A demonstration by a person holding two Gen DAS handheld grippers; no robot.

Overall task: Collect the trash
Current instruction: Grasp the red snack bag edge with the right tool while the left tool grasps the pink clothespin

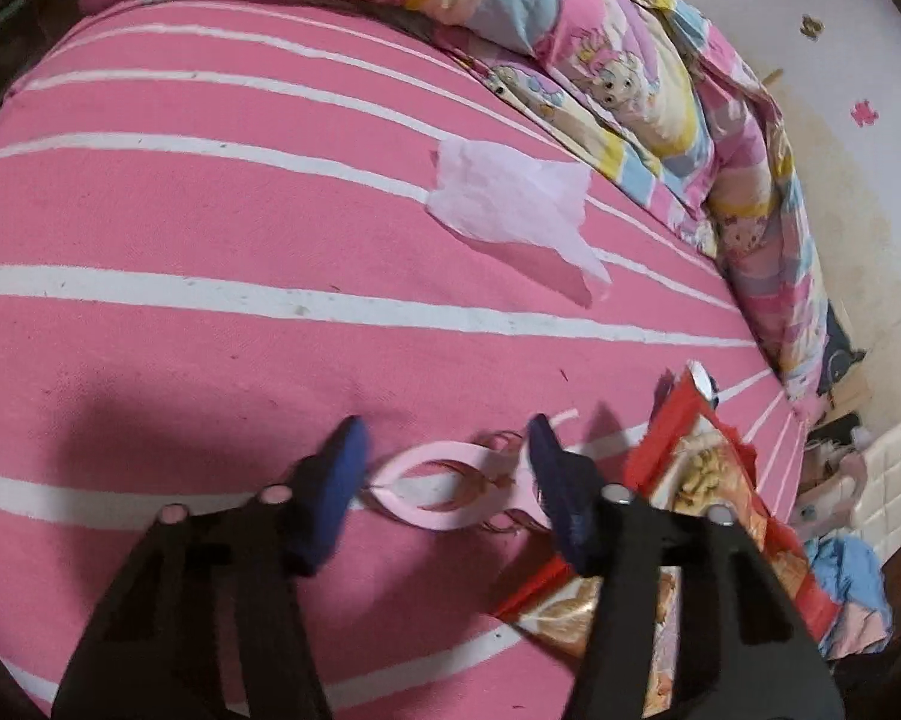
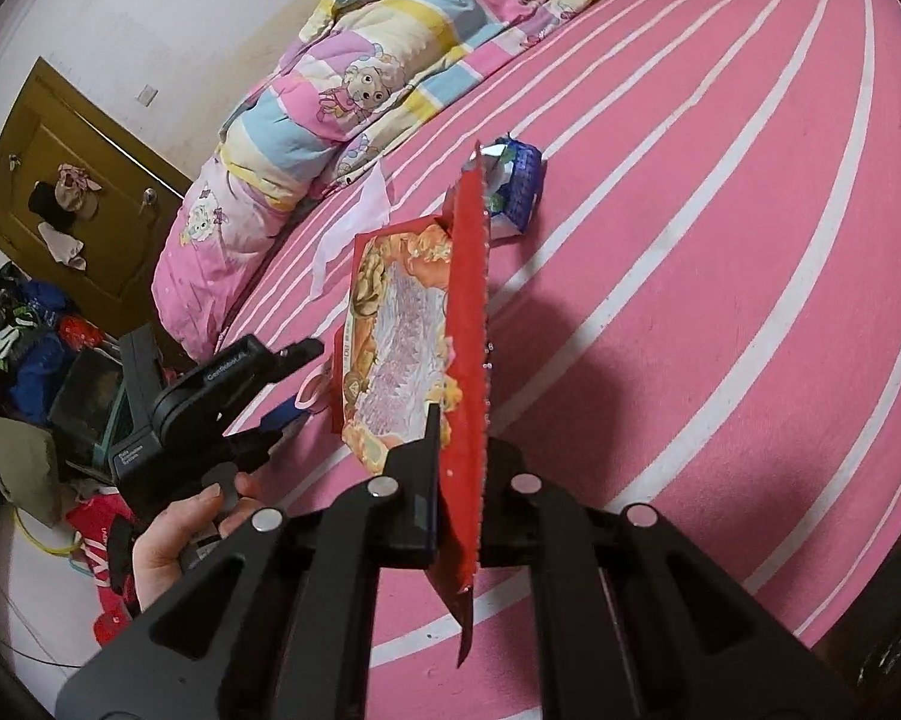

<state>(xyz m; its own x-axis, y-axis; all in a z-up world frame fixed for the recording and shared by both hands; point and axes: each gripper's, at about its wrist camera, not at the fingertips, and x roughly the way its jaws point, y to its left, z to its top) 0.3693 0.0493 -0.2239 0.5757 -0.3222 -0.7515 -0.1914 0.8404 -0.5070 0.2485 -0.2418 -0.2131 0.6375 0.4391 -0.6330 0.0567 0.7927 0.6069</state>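
My left gripper (image 1: 447,441) is open just above a flat pink paper cut-out (image 1: 444,489) that lies on the pink striped bed sheet (image 1: 210,360); the cut-out sits between the blue fingertips (image 1: 345,468). My right gripper (image 2: 459,438) is shut on a red snack wrapper (image 2: 414,324) and holds it upright above the bed; the wrapper also shows in the left wrist view (image 1: 690,480). A white tissue (image 1: 510,198) lies farther up the bed. A blue and white wrapper (image 2: 513,189) lies behind the red one. The left gripper (image 2: 282,387) shows in the right wrist view.
A rumpled cartoon-print quilt (image 1: 660,114) runs along the bed's wall side. In the right wrist view a brown door (image 2: 72,192) and piled clothes and bags (image 2: 36,360) are on the floor to the left. A white padded object (image 1: 888,468) stands beyond the bed's end.
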